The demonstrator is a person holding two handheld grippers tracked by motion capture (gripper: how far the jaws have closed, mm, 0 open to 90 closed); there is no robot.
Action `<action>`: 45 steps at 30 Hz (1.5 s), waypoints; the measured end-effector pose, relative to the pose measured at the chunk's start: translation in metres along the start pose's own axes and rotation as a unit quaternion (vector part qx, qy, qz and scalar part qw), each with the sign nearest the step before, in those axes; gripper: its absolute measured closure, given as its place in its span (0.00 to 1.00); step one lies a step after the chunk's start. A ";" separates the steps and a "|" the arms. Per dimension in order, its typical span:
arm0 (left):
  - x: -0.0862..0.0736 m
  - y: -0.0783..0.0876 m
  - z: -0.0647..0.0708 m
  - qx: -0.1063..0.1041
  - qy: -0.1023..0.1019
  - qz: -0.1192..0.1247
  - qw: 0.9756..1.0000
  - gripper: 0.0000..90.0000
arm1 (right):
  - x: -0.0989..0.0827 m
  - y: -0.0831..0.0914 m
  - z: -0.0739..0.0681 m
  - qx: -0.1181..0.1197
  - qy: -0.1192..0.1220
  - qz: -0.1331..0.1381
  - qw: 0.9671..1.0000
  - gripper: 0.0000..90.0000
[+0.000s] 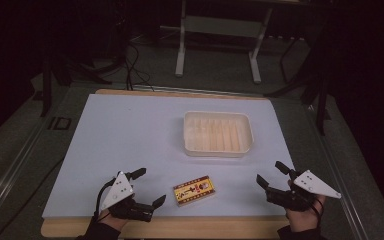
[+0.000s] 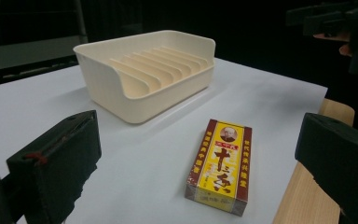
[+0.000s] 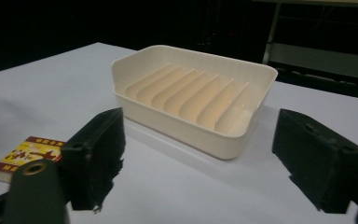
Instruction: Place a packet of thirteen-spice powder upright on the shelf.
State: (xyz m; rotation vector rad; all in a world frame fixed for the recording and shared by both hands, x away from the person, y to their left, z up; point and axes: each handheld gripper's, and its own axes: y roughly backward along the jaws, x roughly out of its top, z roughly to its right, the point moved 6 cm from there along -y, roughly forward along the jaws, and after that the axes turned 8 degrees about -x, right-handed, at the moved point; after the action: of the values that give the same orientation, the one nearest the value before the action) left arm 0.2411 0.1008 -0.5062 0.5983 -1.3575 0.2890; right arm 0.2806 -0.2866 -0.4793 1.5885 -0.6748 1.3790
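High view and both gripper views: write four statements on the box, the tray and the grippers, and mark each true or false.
1. The cream tray holds nothing on its ribs. True.
2. The yellow and red box lies inside the tray. False: it lies flat on the white table top, nearer the person.
3. The left gripper grips the box. False: it is open, beside the box.
4. The right gripper is open and holds nothing. True.

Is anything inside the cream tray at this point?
Nothing loose lies in the cream tray: all three views show just its moulded ribs on the floor. The yellow-and-red box sits outside it, on the table. The near wall hides a strip of the floor.
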 end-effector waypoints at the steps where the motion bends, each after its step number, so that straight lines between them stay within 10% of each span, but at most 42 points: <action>1: 0.000 0.000 0.000 0.002 -0.001 0.001 1.000 0.01 | 0.000 0.000 -0.001 0.001 0.006 -0.001 1.000 0.19; 16: 0.003 0.003 -0.004 0.016 0.006 0.006 1.000 0.01 | 0.007 0.002 -0.001 0.010 0.056 0.032 0.998 0.18; 29: 0.013 -0.002 -0.005 -0.037 0.076 -0.011 0.996 0.01 | 0.008 0.003 -0.007 0.024 0.032 0.021 0.999 0.14; 45: 0.024 -0.039 0.009 -0.071 0.028 -0.043 0.996 0.01 | 0.008 0.002 -0.009 0.027 0.039 0.020 0.999 0.15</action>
State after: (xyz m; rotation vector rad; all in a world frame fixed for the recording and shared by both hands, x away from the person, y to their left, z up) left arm 0.2595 0.0606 -0.4915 0.5246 -1.2823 0.1387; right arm 0.2765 -0.2787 -0.4718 1.5636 -0.6295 1.4914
